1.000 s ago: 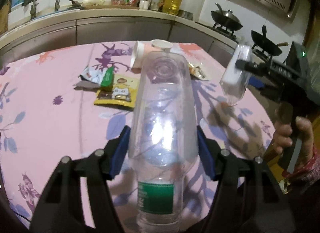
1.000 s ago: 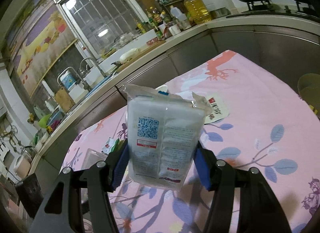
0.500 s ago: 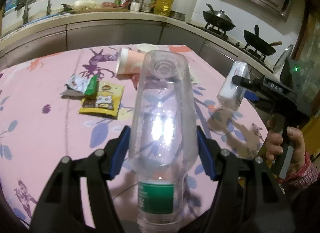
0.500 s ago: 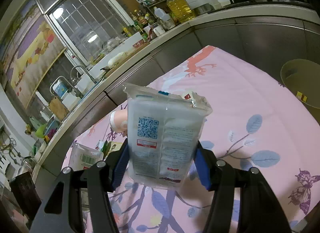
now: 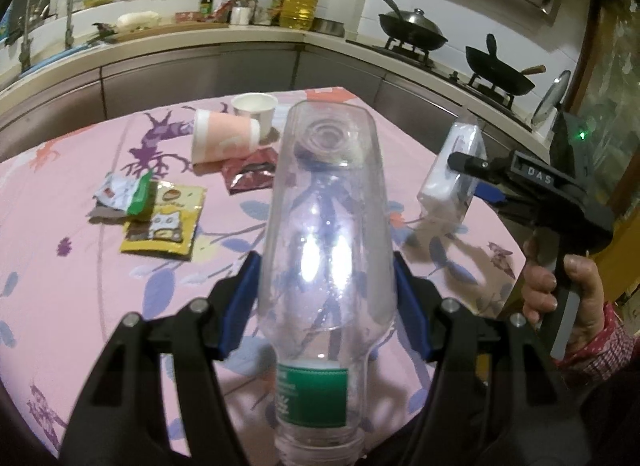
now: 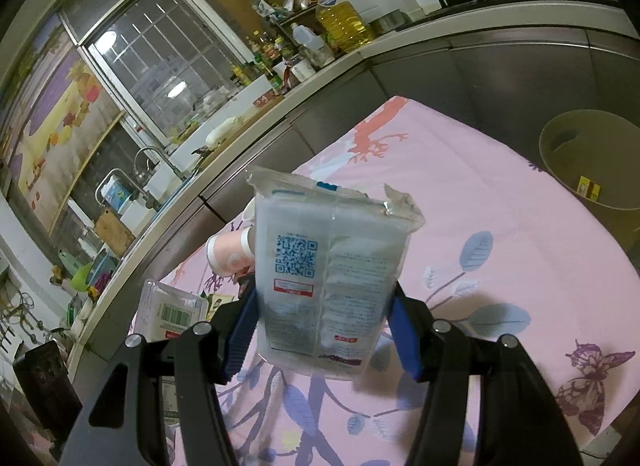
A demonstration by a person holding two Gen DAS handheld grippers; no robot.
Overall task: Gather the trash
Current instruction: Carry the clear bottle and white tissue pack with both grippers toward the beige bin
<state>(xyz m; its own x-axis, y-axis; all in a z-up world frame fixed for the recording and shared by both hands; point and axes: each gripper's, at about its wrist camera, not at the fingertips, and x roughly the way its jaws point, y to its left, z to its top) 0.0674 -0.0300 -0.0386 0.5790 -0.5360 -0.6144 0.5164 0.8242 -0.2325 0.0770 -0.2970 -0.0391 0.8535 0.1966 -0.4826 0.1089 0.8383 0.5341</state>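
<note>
The left gripper (image 5: pixel 326 298) has its blue fingers (image 5: pixel 240 306) clamped on an empty clear plastic bottle (image 5: pixel 326 234), held above the desk (image 5: pixel 60 286) with its green label and neck toward the camera and its base pointing away. The right gripper (image 6: pixel 322 330) has its fingers (image 6: pixel 404 338) pressed on both sides of a clear plastic packet (image 6: pixel 332 278) with a QR code, also held up over the pink flowered cloth. In the left view, a hand (image 5: pixel 560 290) grips the right tool's handle at the desk's right edge. Farther on the desk lie a yellow snack wrapper (image 5: pixel 164 225) touching a crumpled green and white wrapper (image 5: pixel 124 197), then a dark red wrapper (image 5: pixel 250 173), a tipped pink paper cup (image 5: pixel 224 141) and an upright white cup (image 5: pixel 254 107) just behind it. Past the desk's far right edge, in the right view, stands a pale green bin (image 6: pixel 588 161)
</note>
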